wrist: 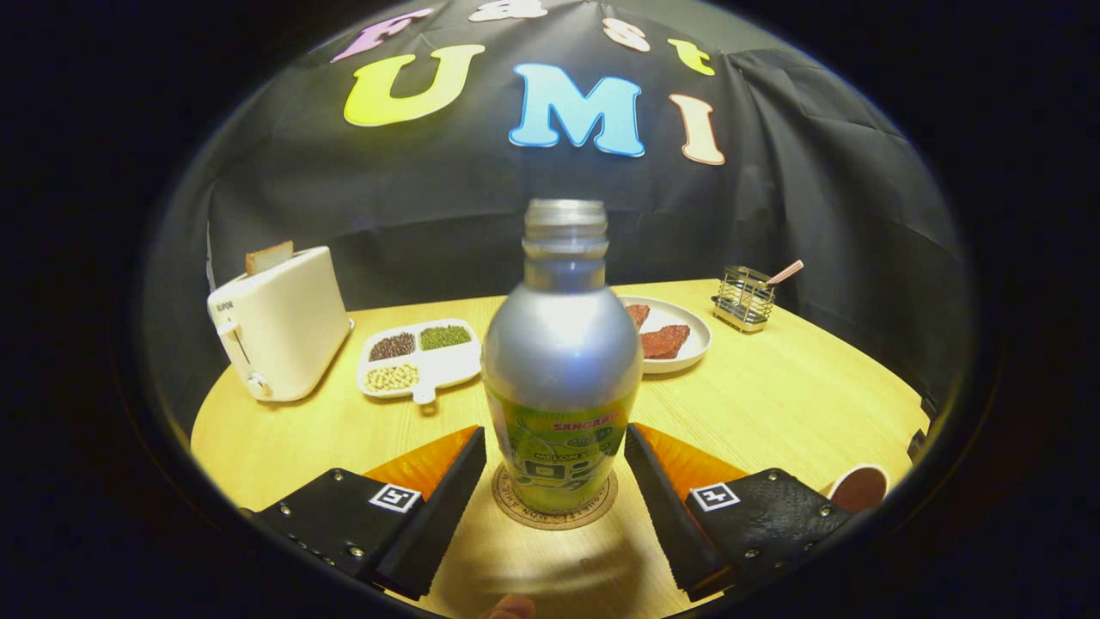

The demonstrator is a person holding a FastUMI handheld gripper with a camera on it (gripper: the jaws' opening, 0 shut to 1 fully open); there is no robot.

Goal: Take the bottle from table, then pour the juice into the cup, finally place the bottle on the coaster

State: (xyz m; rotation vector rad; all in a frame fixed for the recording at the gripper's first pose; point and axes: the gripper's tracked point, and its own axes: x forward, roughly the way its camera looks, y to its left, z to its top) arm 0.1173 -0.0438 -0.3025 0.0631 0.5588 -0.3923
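1. While the bottle (561,370) stands upright on the round coaster (554,505) near the desk's (773,404) near edge, the claw (554,499) is spread wide, one finger on each side of the bottle's lower body.
2. Claw state: open. A narrow gap shows between each finger and the bottle wall; neither finger presses on it, and nothing is held.
3. Bottle: silver upper body, green label on the lower part, no cap on the neck. Its base sits inside the coaster's rim.
4. Cup (858,487): on the desk near its right edge, just beyond the right finger, well apart from the bottle. Dark contents show inside.
5. Far left of desk: white toaster (279,322) with a slice of bread (268,256) upright in its slot.
6. Beside the toaster, towards the desk centre: white divided tray (421,357) with dark, green and pale beans in separate compartments.
7. Behind the bottle to the right: white plate (679,340) carrying reddish-brown pieces.
8. Far right edge: wire holder (744,297) with a handle leaning out of it.
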